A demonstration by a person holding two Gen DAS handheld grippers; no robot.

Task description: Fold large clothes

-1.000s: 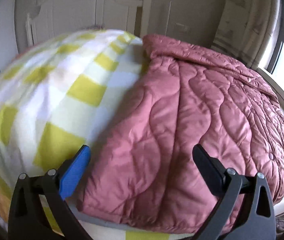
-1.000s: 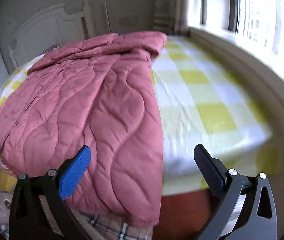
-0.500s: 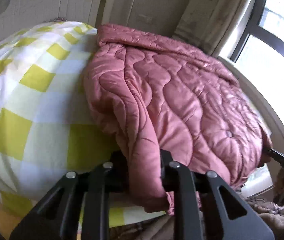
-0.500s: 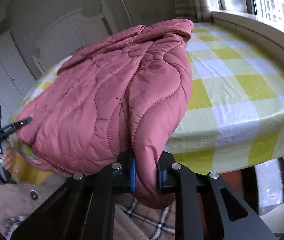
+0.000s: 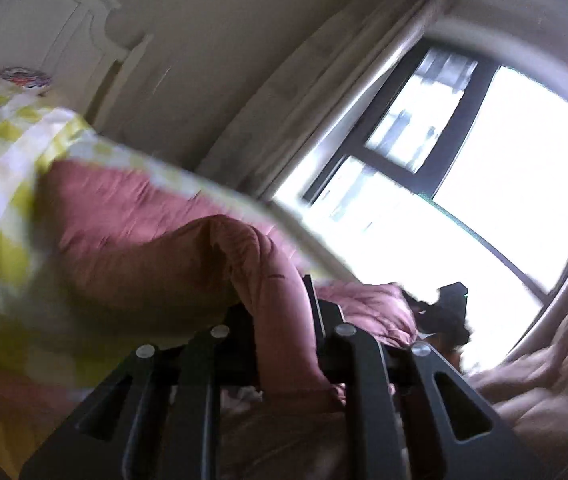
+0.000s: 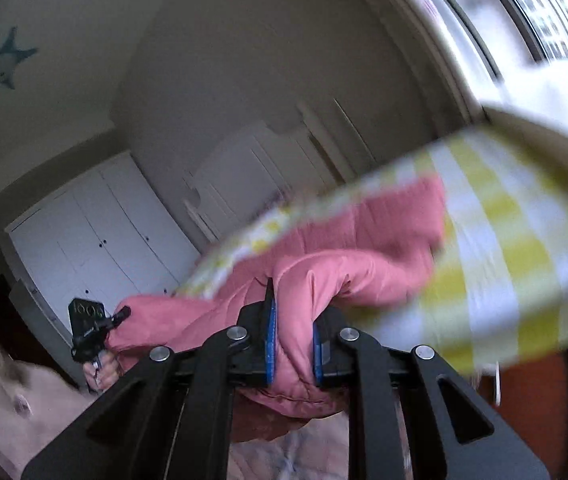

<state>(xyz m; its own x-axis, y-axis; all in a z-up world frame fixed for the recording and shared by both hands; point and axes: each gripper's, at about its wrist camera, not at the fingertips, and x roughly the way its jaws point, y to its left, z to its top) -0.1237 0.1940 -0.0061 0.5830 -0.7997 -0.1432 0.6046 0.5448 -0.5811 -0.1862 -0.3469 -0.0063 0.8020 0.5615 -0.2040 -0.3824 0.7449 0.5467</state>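
Left gripper (image 5: 280,320) and right gripper (image 6: 290,340) each clamp a fold of the pink quilted jacket (image 6: 348,248), which trails onto the yellow-checked bed (image 6: 504,248).

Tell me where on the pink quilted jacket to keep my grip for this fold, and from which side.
Stay on the near hem corners, from the foot of the bed. The left gripper and right gripper each clamp a bunched hem fold of the pink quilted jacket, so it should lift evenly.
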